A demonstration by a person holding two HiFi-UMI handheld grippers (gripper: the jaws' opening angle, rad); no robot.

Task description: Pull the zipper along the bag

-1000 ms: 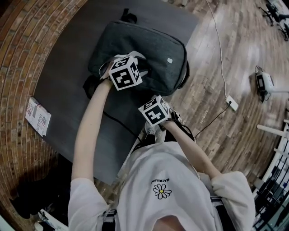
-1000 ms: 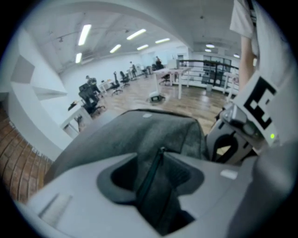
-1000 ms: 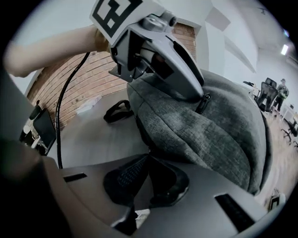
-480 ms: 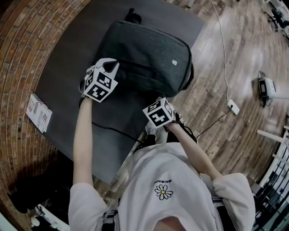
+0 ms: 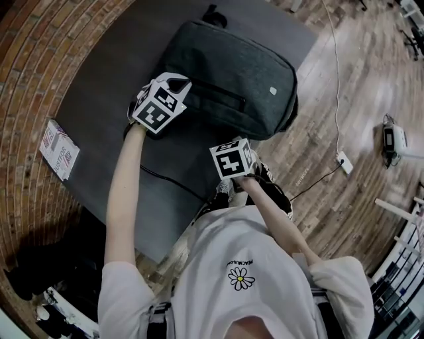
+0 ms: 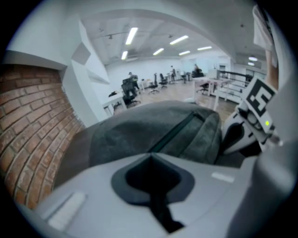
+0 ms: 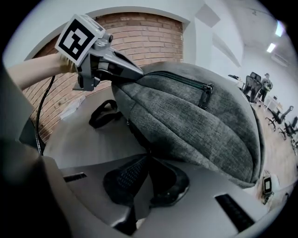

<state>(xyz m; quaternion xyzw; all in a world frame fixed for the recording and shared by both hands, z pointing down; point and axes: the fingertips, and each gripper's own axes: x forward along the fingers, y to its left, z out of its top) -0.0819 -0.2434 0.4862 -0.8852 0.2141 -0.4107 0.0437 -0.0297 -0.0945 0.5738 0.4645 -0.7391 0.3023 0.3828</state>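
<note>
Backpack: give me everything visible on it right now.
The backpack is grey woven fabric, full, lying flat on the dark mat. Its dark front zipper has the pull at one end. It has a small pale tag, a black top loop and straps. The left tool, shut, touches one corner; the right tool seems to pinch its near seam.

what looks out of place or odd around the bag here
Nothing looks spilled or damaged. The grey backpack lies flat on the dark mat. The only stray thing is a small printed box lying on the brick floor just off the mat's left edge, apart from the bag.
</note>
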